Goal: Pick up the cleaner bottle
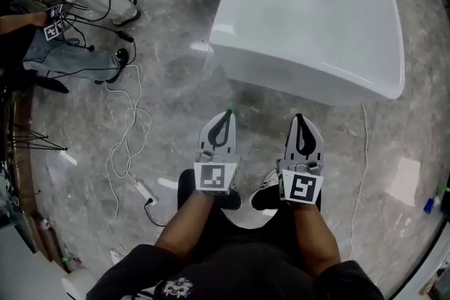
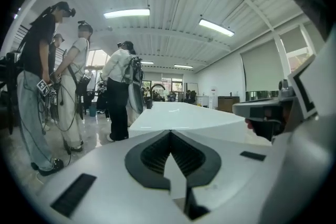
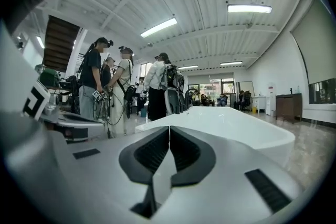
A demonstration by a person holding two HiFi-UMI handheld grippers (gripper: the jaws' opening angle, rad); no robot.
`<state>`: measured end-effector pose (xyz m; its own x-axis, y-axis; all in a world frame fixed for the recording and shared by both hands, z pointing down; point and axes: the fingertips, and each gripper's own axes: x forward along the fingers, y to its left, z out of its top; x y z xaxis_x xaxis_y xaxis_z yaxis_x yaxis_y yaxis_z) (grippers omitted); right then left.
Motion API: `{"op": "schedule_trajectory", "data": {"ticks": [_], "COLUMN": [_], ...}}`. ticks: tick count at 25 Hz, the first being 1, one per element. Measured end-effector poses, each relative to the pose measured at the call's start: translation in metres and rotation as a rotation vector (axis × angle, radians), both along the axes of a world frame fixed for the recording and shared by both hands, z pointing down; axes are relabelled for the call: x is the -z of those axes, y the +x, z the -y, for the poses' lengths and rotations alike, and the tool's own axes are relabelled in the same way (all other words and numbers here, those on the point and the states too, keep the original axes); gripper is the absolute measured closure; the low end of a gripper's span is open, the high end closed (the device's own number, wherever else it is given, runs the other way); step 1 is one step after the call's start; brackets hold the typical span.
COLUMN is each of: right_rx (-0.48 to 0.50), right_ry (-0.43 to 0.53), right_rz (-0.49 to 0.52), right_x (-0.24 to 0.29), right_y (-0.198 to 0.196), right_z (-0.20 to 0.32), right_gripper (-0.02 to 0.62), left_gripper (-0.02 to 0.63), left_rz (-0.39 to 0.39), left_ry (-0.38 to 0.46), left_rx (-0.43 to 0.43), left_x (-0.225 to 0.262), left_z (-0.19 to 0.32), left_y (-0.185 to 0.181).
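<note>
No cleaner bottle shows clearly in any view. A small blue thing [image 1: 428, 205] stands on the floor at the far right edge, too small to identify. My left gripper [image 1: 229, 111] [image 2: 170, 132] and right gripper [image 1: 299, 116] [image 3: 169, 127] are held side by side at waist height. Both point at the near end of a white bathtub [image 1: 309, 74] [image 2: 178, 115] [image 3: 231, 123]. Each gripper's jaws are closed together with nothing between them. Both tips stop short of the tub's rim, over the grey marble floor.
Several people [image 1: 49, 17] [image 2: 37, 86] [image 3: 97, 86] stand at the left of the tub with gear and cables. White and black cables [image 1: 126, 137] and a power strip [image 1: 144, 191] lie on the floor at my left. A tripod's legs [image 1: 28, 140] stand at the far left.
</note>
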<state>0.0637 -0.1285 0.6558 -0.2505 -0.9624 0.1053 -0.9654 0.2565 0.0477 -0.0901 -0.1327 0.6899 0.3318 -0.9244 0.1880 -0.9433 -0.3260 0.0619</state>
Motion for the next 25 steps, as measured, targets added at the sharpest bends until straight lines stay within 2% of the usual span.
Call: {"op": "schedule_trajectory", "data": {"ticks": [5,11,16,25], "right_rx": [0.006,-0.011,0.005,0.061], "right_ry": [0.011,0.008,0.015,0.017], "right_rz": [-0.024,-0.014,-0.014,0.006], "right_x": [-0.102,-0.203,-0.249,-0.293], "right_y": [-0.012,-0.014,-0.021,-0.042], "right_z": [0.007,0.013,0.012,0.016], "right_gripper": [0.578,0.578,0.578,0.578], "left_gripper": [0.603,0.603,0.603,0.603], "left_rz": [0.011,0.025,0.018,0.027], "left_ry": [0.021,0.027,0.03,0.032], "left_rx": [0.032,0.021,0.035,0.072], "left_x": [-0.1,-0.197,-0.242,-0.289], "left_z": [0.001,0.002,-0.001,-0.008], "left_y": [-0.022,-0.026,-0.03,-0.043]}}
